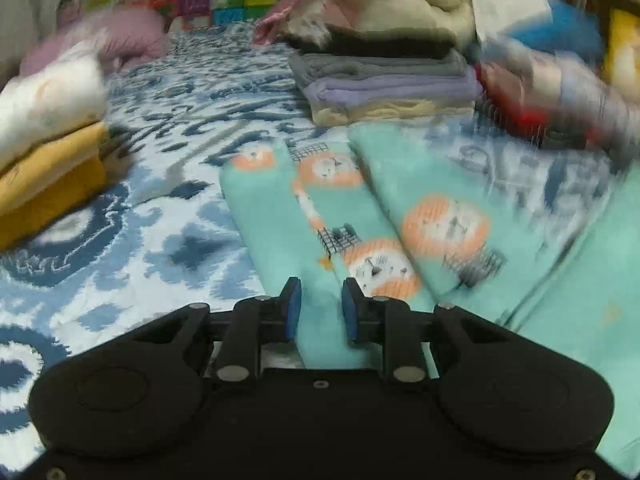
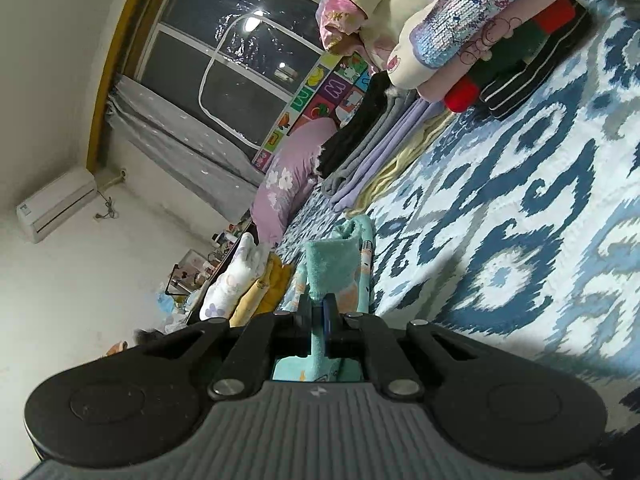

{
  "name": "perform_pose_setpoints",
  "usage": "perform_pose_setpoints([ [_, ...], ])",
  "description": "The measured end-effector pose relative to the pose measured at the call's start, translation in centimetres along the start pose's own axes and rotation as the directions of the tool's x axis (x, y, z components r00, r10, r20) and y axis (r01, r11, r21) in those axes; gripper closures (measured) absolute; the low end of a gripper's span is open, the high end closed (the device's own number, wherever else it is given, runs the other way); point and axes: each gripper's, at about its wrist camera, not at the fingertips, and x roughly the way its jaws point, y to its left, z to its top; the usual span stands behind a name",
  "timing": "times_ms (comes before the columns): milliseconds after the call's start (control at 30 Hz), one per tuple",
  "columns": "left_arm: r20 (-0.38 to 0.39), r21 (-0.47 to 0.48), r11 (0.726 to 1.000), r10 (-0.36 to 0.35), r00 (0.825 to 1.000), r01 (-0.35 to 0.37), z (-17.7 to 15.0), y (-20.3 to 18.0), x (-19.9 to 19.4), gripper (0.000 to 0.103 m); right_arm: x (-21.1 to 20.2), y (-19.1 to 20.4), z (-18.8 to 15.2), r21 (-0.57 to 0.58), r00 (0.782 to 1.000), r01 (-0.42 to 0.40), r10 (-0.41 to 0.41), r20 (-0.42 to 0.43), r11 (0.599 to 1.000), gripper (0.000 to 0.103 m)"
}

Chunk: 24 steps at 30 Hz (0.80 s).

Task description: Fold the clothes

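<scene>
While the mint lion-print garment (image 1: 384,216) lies spread on the blue-patterned bed (image 1: 168,168), the left hand-held gripper (image 1: 318,304) hovers above it with jaws apart and empty; the right hand-held gripper (image 2: 319,312) is clamped on a lifted fold of it.

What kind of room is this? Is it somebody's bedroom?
Most likely a bedroom. A blue and white patterned bedspread covers a bed piled with folded clothes, a lilac flowered pillow lies at its far end, and an air conditioner hangs on the wall.
</scene>
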Motion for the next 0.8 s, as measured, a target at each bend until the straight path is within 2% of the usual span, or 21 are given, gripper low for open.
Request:
perform_pose_setpoints([
  [100, -0.012, -0.057, 0.997, -0.045, 0.999, 0.044, 1.1, 1.0, -0.7, 0.081, 0.0, 0.0, -0.1, -0.005, 1.000, 0.007, -0.007, -0.003, 1.000, 0.096],
  [167, 0.042, -0.065, 0.996, -0.053, 0.998, 0.056, 1.9, 1.6, -1.6, 0.081, -0.1, 0.1, -0.2, -0.010, 1.000, 0.006, -0.006, -0.005, 1.000, 0.096],
  [300, 0.124, -0.099, 0.995, -0.010, 0.992, 0.022, 3.9, 3.0, -0.9, 0.081, -0.4, 0.1, -0.1, -0.017, 1.000, 0.000, 0.000, -0.009, 1.000, 0.096],
  [367, 0.129, -0.098, 0.995, 0.013, 0.992, 0.000, 4.9, 3.3, 0.7, 0.081, -0.3, -0.1, -0.1, -0.014, 1.000, 0.001, -0.001, -0.013, 1.000, 0.096],
  [500, 0.117, -0.106, 0.994, 0.047, 0.992, -0.034, 6.8, 4.3, 4.4, 0.081, 0.0, -0.3, 0.1, -0.008, 1.000, -0.003, 0.002, -0.022, 1.000, 0.096],
  [567, 0.079, -0.150, 0.989, 0.027, 0.996, -0.015, 7.3, 5.4, 6.3, 0.081, 0.2, -0.3, 0.1, -0.003, 1.000, -0.010, 0.010, -0.026, 1.000, 0.096],
  [633, 0.026, -0.147, 0.989, 0.014, 1.000, -0.010, 7.1, 5.8, 8.1, 0.081, 0.3, -0.3, 0.1, 0.002, 0.999, -0.017, 0.017, -0.032, 1.000, 0.096],
  [800, 0.015, -0.104, 0.994, 0.025, 1.000, -0.023, 6.6, 5.1, 8.6, 0.080, 0.3, -0.4, 0.2, 0.004, 0.999, -0.027, 0.027, -0.040, 1.000, 0.096],
])
